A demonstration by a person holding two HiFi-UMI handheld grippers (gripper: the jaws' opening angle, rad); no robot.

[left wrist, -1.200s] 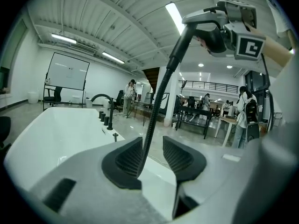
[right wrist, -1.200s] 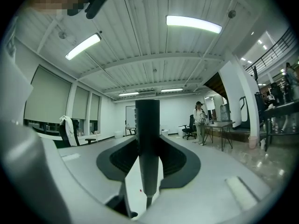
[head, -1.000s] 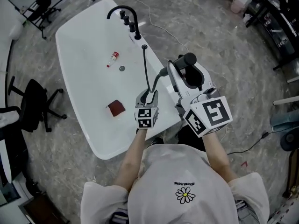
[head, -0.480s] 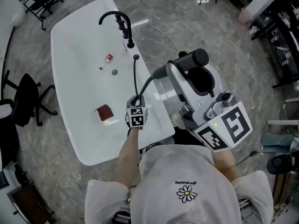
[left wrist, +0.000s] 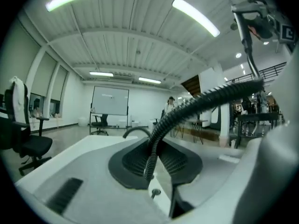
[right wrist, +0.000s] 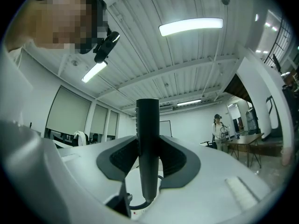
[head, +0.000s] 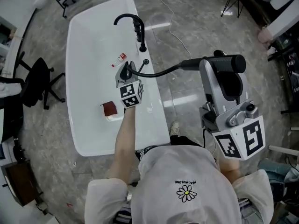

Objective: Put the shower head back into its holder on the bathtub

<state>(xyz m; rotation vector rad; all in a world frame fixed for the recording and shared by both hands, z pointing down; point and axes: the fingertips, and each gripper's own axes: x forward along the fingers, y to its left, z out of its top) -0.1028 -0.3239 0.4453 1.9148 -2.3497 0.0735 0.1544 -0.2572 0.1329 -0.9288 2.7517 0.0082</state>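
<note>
Shower head (head: 231,63): rigid, probably light, slick wand on springy hose (head: 161,72), aloft right of bathtub (head: 154,120), handle pinched by right hand-held gripper (right wrist: 148,162); left hand-held gripper (left wrist: 152,160), jaws just closing, nips hose near holder (head: 145,62); take mid-handle.

A big open lab-like hall: a freestanding bathtub (head: 88,41) among office chairs (head: 35,85), a whiteboard (left wrist: 110,101), strip lights (left wrist: 196,17).

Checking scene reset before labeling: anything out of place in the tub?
Yes: a small bottle lies on its side inside the bathtub, and a dark red pad lies loose in there too.
</note>
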